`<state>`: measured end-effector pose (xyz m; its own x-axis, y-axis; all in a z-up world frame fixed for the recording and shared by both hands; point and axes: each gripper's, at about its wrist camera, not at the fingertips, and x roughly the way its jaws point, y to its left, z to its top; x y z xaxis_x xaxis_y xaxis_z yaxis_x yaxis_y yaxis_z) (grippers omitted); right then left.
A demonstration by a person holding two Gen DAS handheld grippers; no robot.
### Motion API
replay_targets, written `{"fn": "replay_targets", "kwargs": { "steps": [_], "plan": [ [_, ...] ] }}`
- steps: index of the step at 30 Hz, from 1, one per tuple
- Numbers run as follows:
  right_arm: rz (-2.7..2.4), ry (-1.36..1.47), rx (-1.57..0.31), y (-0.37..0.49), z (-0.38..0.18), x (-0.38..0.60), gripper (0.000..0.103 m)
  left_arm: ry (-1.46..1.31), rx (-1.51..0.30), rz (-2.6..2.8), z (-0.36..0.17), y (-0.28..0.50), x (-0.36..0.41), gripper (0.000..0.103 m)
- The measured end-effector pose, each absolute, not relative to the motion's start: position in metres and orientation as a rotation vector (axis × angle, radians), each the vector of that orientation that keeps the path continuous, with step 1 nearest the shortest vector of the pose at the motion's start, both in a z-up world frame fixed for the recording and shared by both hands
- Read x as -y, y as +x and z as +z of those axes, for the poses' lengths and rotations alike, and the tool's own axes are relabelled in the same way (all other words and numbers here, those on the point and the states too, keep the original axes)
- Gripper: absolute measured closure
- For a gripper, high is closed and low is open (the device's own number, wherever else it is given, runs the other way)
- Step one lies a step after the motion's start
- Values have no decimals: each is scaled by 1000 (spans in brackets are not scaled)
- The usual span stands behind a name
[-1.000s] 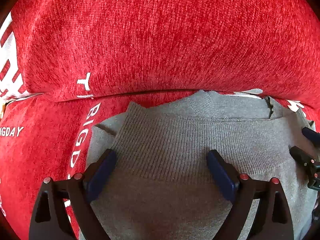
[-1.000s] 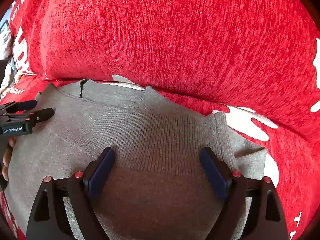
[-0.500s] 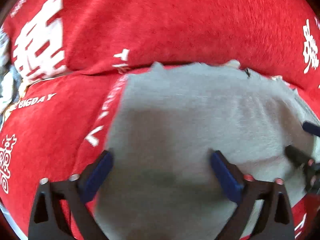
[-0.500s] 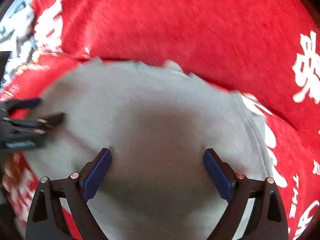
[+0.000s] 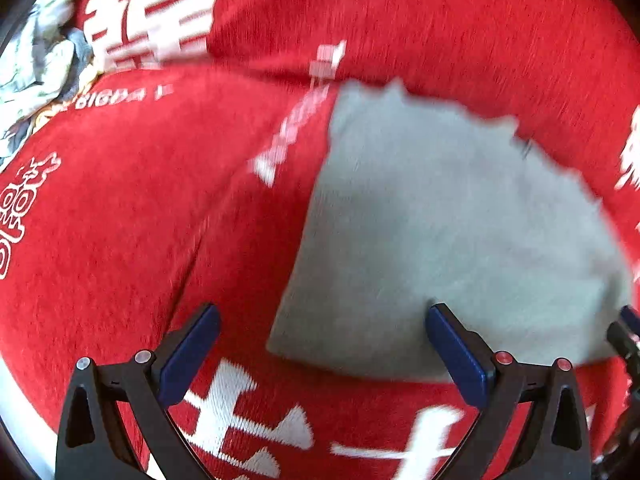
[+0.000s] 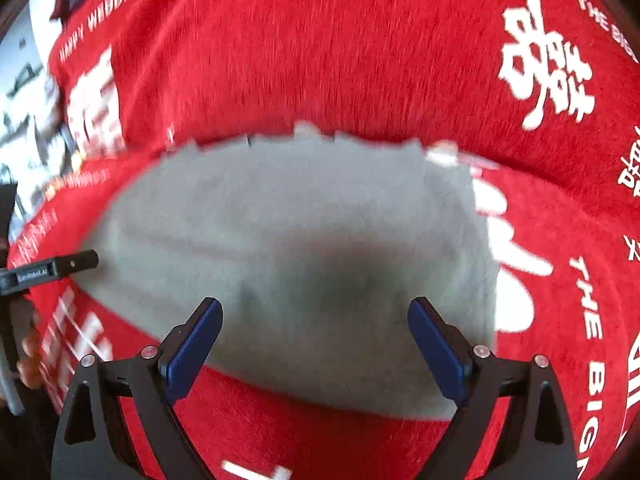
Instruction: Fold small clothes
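**A:** What did the surface look like?

**B:** A red plush cover (image 5: 120, 220) with white lettering and large white characters filled nearly everything in both views. It ran across the flat seat and up a padded back behind it. At the far left edge of the left wrist view there was a pale, crumpled heap of cloth (image 5: 36, 64), too blurred to name any closer.

**A:** And the garment?

**B:** A grey knit sweater (image 5: 452, 224), folded into a compact block, lay flat on the red cover with its far edge against the foot of the padded back. The right wrist view showed it (image 6: 280, 220) as a broad grey patch in the middle of the frame, with a dark shadow on its near part. Both pictures were smeared by motion, so the ribbing could not be made out.

**A:** How did the claws stand?

**B:** The left gripper (image 5: 320, 344) was spread as wide as it went, having just finished opening. Its left blue pad sat over bare red cover and its right pad over the near edge of the sweater, with nothing pinched between them. The right gripper (image 6: 314, 336) was likewise spread wide above the sweater's near edge, and it gripped nothing.

**A:** Could each gripper see the other?

**B:** Yes. The left one's black fingers poked in at the left edge of the right wrist view (image 6: 52, 268), beside the sweater's left side, and a hand (image 6: 28, 356) showed below them.
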<state>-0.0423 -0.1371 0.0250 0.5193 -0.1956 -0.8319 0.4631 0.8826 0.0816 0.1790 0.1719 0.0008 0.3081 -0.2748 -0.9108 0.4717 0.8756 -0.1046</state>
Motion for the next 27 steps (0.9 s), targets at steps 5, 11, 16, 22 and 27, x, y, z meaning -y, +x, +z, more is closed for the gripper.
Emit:
{"fn": "replay_targets", "kwargs": {
  "steps": [5, 11, 16, 22, 27],
  "plan": [
    [-484, 379, -948, -90, 20, 157, 8, 131, -1122, -474, 22, 171, -205, 0],
    [-548, 353, -805, -136, 51, 161, 7, 12, -1202, -491, 18, 195, -218, 0],
    [-548, 324, -746, -114, 56, 165, 7, -104, -1260, -505, 17, 220, -201, 0],
    [-479, 315, -737, -79, 32, 157, 7, -85, -1312, -550, 12, 247, -163, 0],
    [-469, 279, -806, -68, 3, 145, 7, -59, -1365, -598, -4, 258, -143, 0]
  ]
}}
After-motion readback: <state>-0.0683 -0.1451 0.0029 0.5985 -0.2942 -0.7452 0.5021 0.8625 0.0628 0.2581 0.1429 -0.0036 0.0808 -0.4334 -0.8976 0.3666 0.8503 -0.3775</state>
